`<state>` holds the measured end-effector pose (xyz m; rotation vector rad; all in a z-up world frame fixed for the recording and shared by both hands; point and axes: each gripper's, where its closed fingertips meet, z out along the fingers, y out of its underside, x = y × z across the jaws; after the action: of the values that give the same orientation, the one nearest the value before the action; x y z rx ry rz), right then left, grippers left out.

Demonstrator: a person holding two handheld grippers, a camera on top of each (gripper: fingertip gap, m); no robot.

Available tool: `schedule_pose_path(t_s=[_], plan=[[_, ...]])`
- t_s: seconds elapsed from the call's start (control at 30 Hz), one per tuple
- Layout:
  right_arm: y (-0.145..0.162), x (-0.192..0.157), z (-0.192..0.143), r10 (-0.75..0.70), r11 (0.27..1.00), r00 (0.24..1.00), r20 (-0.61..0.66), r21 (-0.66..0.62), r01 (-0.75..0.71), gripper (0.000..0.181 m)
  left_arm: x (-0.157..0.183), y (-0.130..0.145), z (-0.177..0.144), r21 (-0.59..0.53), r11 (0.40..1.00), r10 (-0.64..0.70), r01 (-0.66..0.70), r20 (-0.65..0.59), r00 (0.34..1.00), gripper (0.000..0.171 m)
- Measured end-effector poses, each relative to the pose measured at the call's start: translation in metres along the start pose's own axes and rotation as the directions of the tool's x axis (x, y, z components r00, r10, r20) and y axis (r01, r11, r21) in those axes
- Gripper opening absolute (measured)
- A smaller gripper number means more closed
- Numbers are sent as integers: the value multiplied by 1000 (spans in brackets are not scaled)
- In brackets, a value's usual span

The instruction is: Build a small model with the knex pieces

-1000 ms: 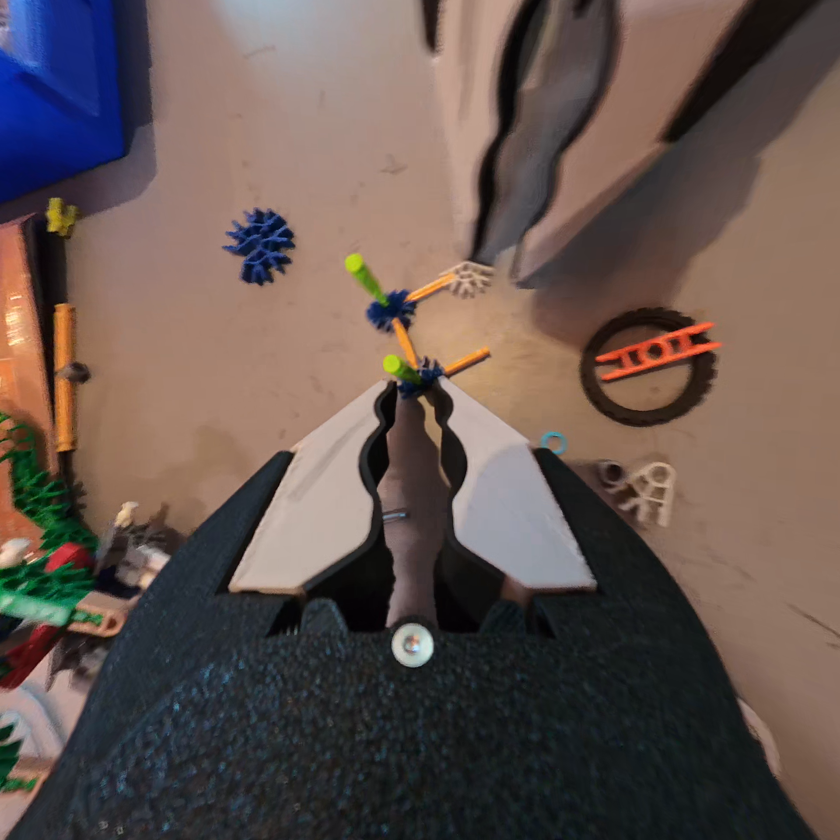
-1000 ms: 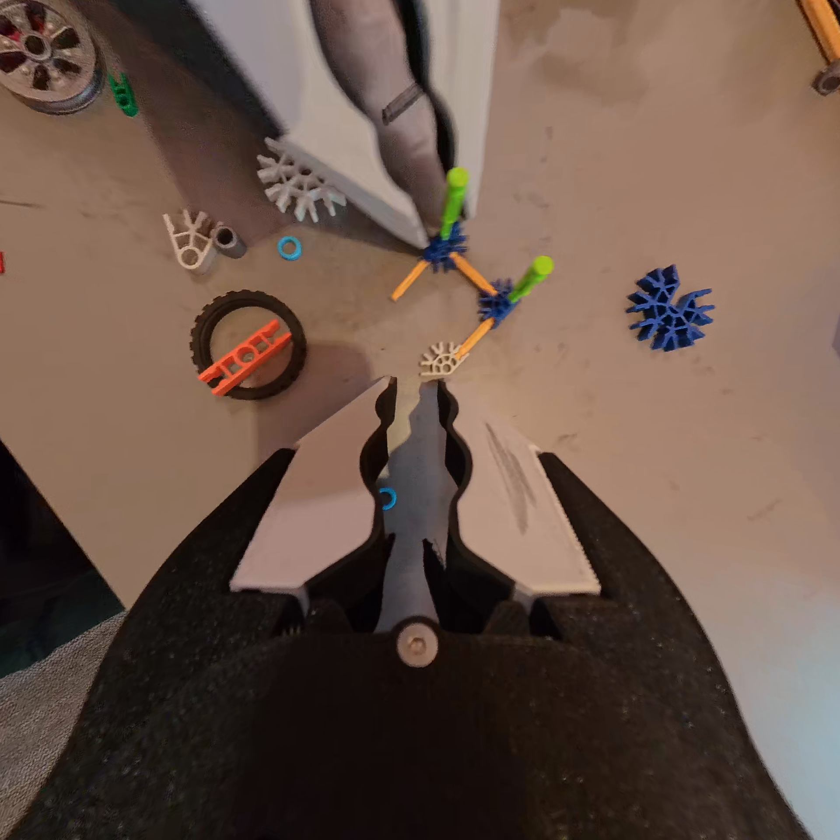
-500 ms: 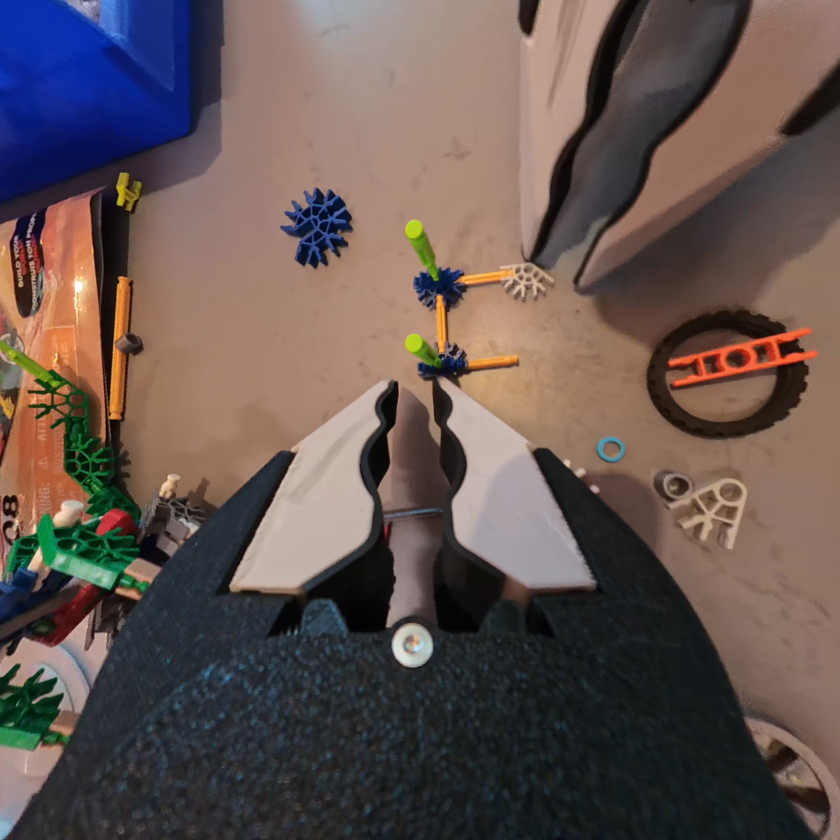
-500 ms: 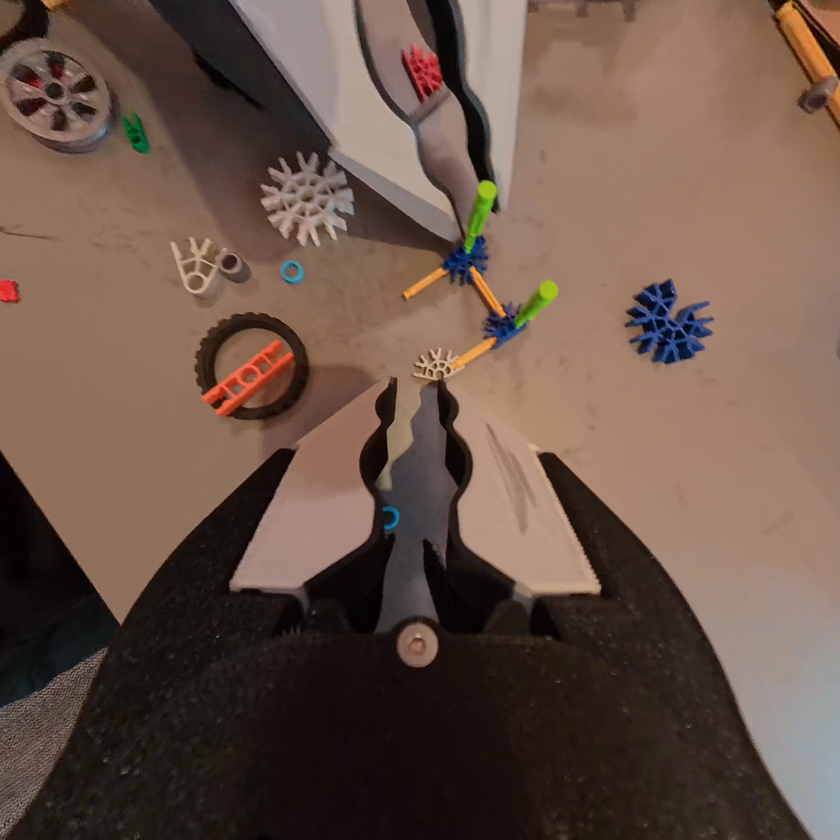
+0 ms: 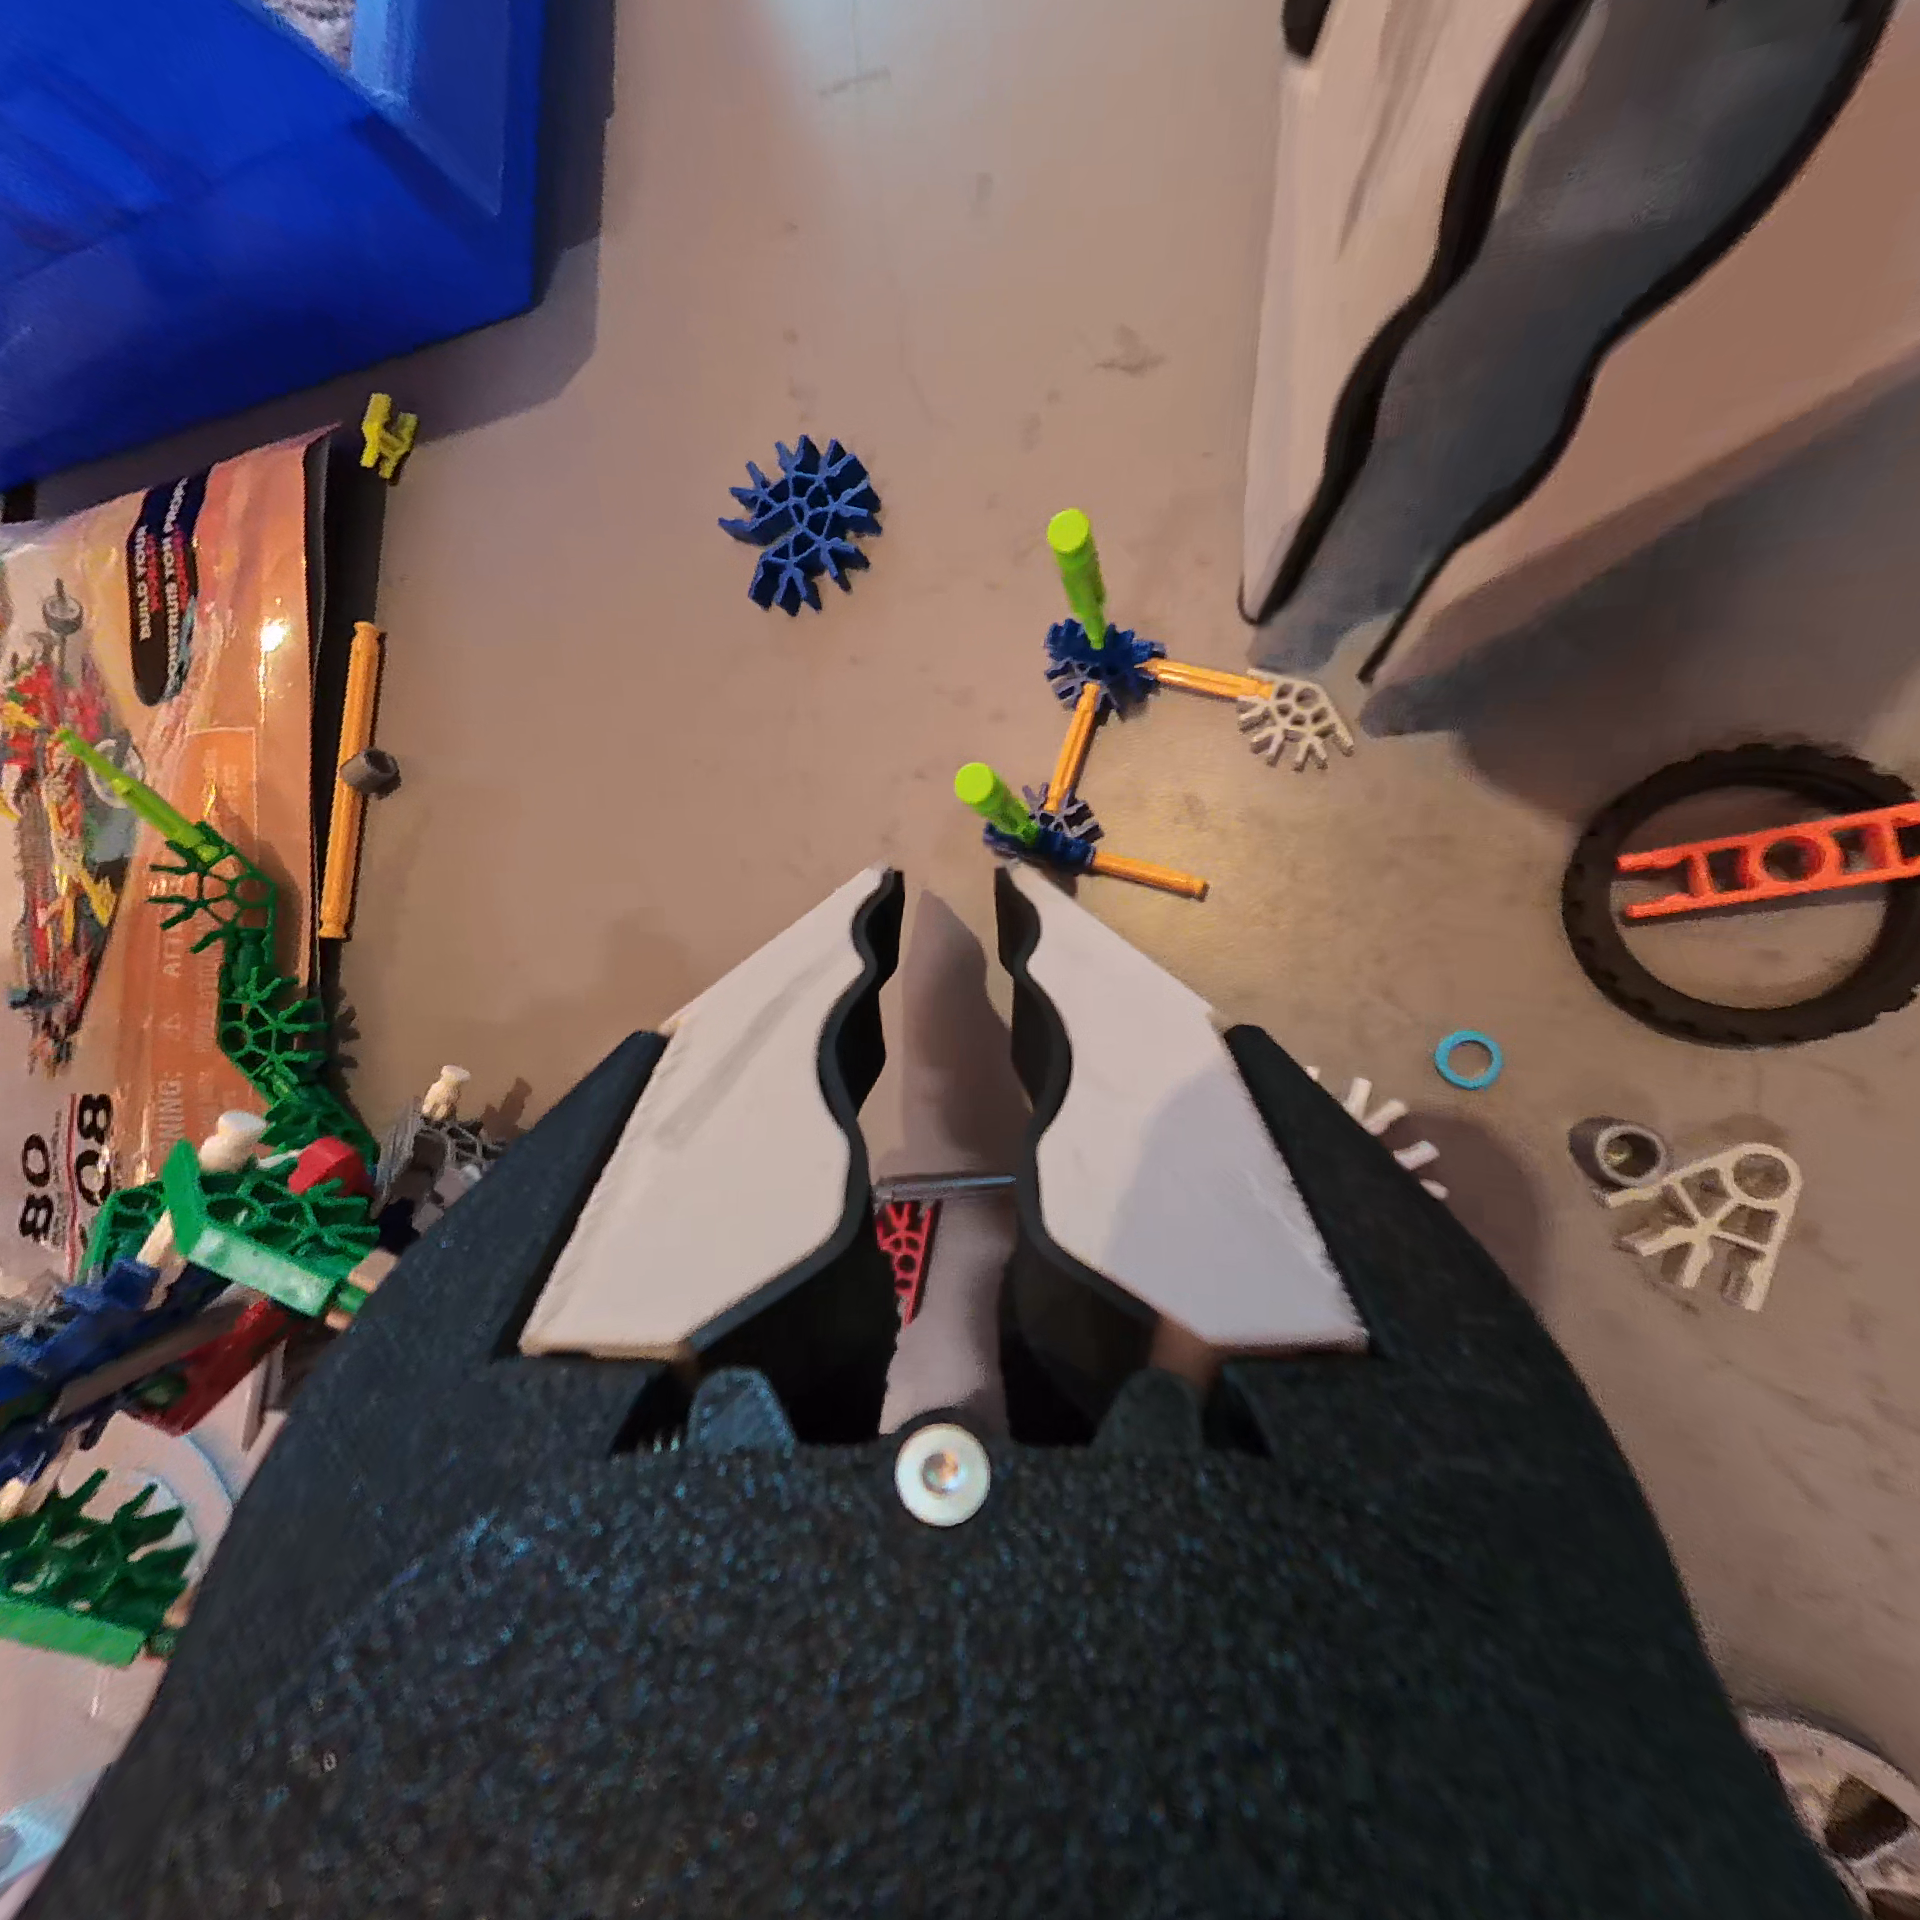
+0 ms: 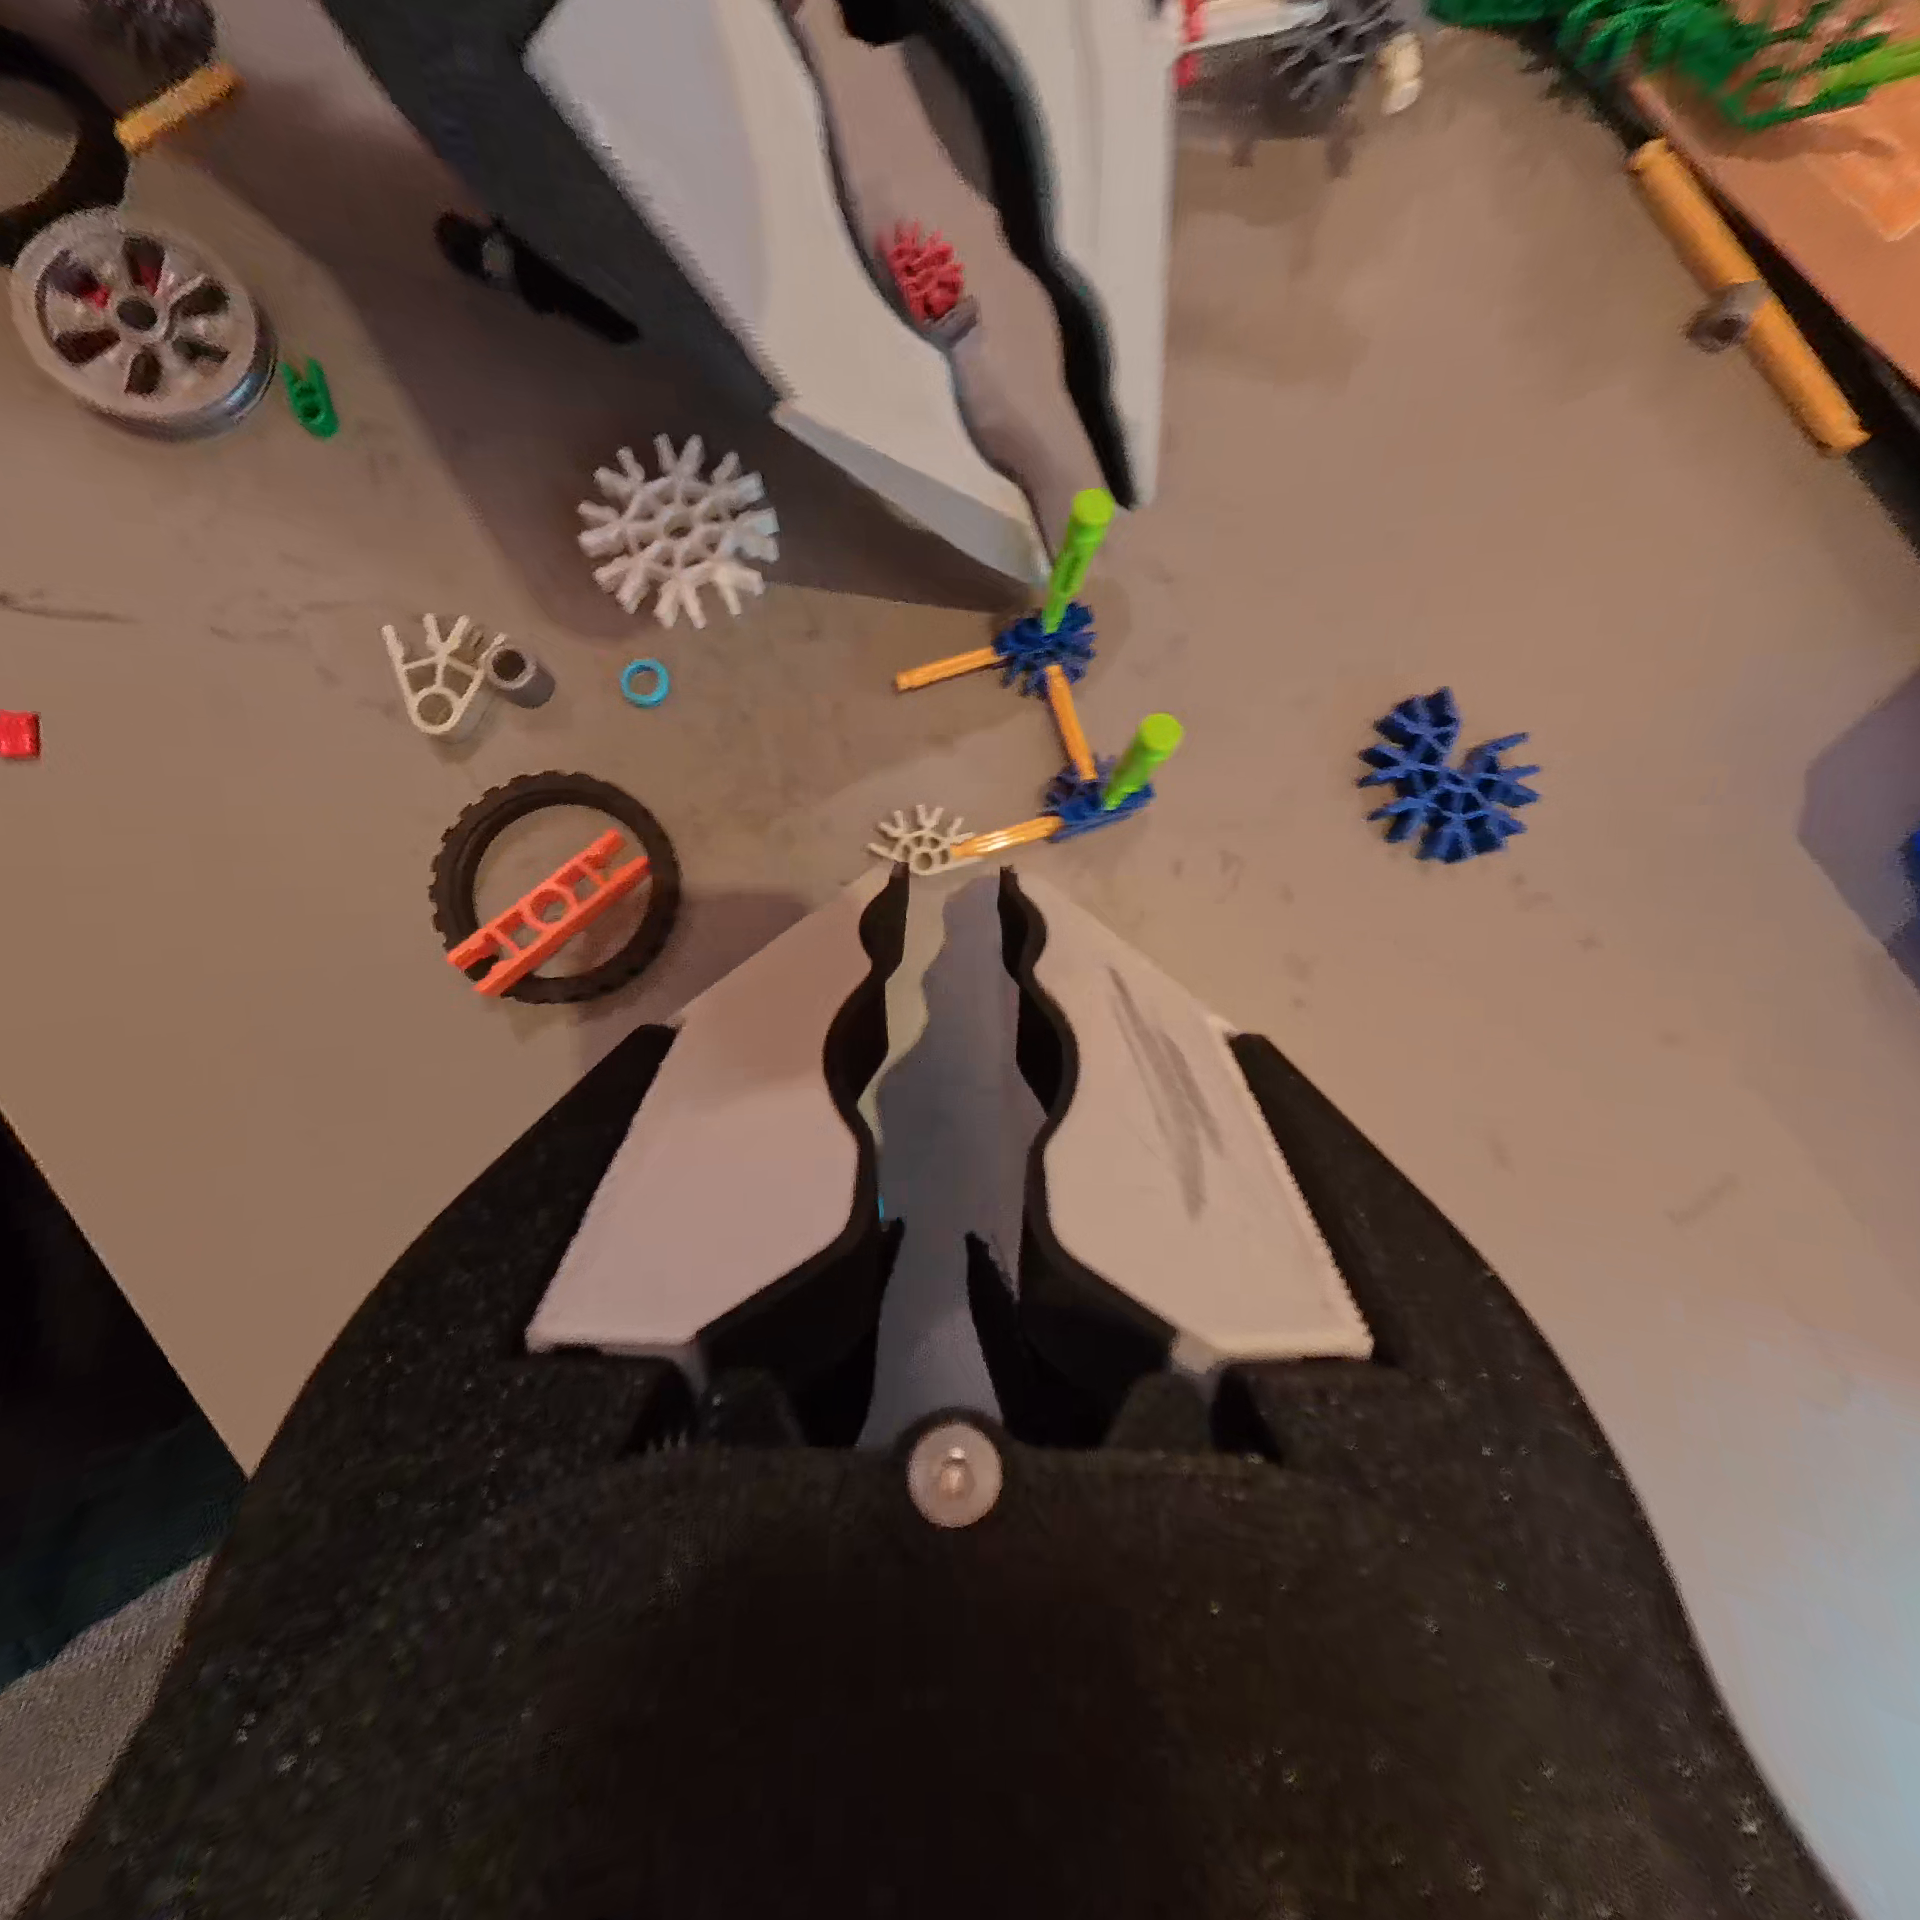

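Centrally, a small rod-and-connector assembly (image 5: 1091,727) lies on the grey table (image 5: 727,727): two blue hubs joined by orange rods, each with a lime-green peg standing up, and a pale fan-shaped connector (image 6: 923,837) at one rod end.

Left gripper (image 5: 948,883): jaws slightly parted, nothing held; its tips hover just beside the nearer blue hub (image 5: 1049,831).

Right gripper (image 6: 948,883): jaws slightly parted, nothing held; its tips sit just beside the pale connector, and whether they touch it cannot be told.

Risk, as a judgement: the assembly is light and lies loose, so a nudge from either tip could slide or spin it, and a sideways push on an upright green peg (image 5: 1075,577) could tip the piece or pop a joint.

Loose parts nearby: a spare blue connector (image 5: 800,525), a white snowflake connector (image 6: 677,530), a black tyre (image 6: 556,888) ringing an orange ladder-shaped piece (image 6: 545,914), a small blue ring (image 6: 644,684), a spoked wheel (image 6: 135,322), and a long orange rod (image 5: 348,779).

Containers: a blue bin (image 5: 239,208) stands at the table's far left corner in the left wrist view; its contents are not visible. An orange printed package (image 5: 156,779) lies flat beside it, with green and mixed parts (image 5: 239,1195) piled at its edge rather than inside anything.
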<state>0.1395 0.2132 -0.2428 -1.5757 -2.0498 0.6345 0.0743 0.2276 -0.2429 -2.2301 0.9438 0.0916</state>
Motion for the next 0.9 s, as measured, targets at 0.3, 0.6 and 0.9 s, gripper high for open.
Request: schedule_pose_path(t_s=[0.3,0.6,0.9], plan=[[-22,32,-3,43,991,995,-90,129,-31,21,4,-16,-12,113,991,-60,68,-77,995,16],[-24,35,12,107,985,994,3,136,-106,5,9,-16,-1,99,993,-55,66,-104,993,7],[-35,34,5,172,966,981,90,178,-186,5,4,-22,-14,168,974,-127,153,-159,979,4]])
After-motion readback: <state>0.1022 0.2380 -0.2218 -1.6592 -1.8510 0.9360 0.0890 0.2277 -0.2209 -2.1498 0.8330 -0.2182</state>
